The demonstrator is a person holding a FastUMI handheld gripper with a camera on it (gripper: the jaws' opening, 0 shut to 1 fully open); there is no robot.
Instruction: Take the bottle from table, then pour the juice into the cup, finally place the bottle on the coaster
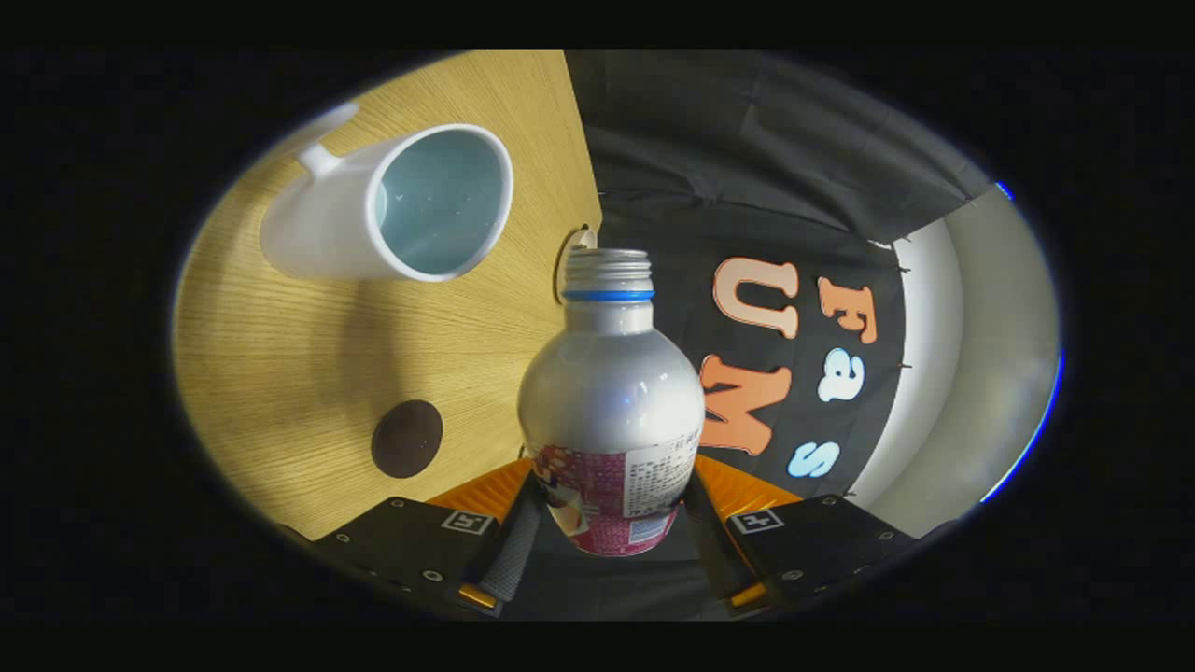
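The hand-held gripper (pixel 611 551) is clamping both fingers on the labelled lower body of the bottle (pixel 611 401), holding it low so the open neck is left free for pouring. The view is rolled, probably as a tilt toward the cup (pixel 397 207), which is lying at about ten o'clock from the bottle's mouth, apart from it. The bottle is silvery, with a blue ring under its threaded, uncapped mouth. The dark round coaster (pixel 407 439) is waiting at nine o'clock on the tabletop (pixel 280 373).
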